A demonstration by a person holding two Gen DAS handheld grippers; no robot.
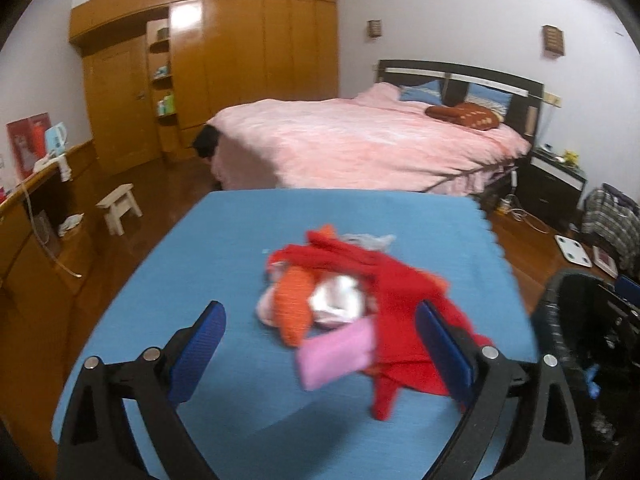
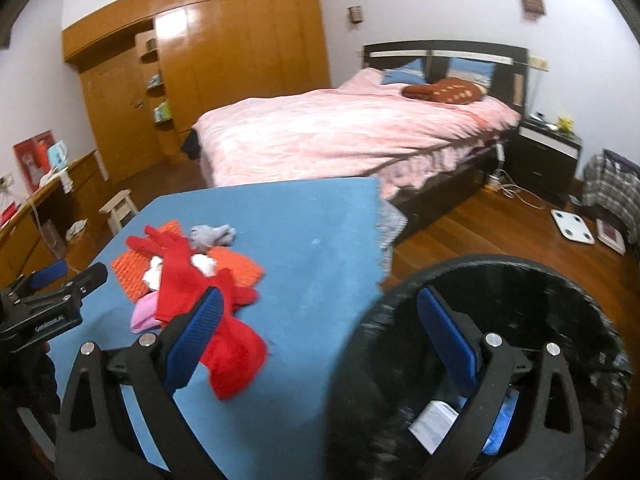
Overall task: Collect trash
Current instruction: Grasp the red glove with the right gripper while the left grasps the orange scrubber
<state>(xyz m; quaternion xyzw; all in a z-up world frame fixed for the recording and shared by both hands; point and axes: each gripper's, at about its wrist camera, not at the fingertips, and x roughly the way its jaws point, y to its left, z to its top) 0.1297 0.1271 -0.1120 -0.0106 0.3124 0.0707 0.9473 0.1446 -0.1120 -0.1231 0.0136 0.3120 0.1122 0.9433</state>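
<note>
**A:** Trash pile [image 1: 340,308] is right in front of your left gripper [image 1: 320,336], sitting mid-way across the blue table cover [image 1: 168,288]. It's a heap: red cloth [image 1: 400,292] draped over the top and trailing toward you, an orange knit piece [image 1: 294,304], a pink flat piece [image 1: 336,350] at the near edge, something white and crumpled [image 1: 340,300] in the middle, and a grey scrap [image 1: 372,240] at the far side. A bit blurry, so I can't tell exactly what each bit is.

**B:** And the jaws?

**A:** Your left jaws are spread wide and holding nothing; the pile sits between and just beyond the blue pads [image 1: 202,340]. The red cloth touches or overlaps the right-hand pad, can't say which. Your right gripper [image 2: 320,336] is also spread and empty, hanging over the rim of the black bin [image 2: 400,308], which stands just beside the table's right edge. There's a white boxy thing [image 2: 434,424] and something blue down inside the bin.

**B:** Anything around it?

**A:** Further out: a small white stool [image 2: 118,206] left of the table, a white scale [image 2: 572,226] on the wood floor to the right, then the bed with the pink cover [image 1: 360,140] straight past the table's far edge, a dark nightstand [image 1: 554,184] beside it, and the wooden wardrobe [image 1: 240,60] on the back wall.
</note>
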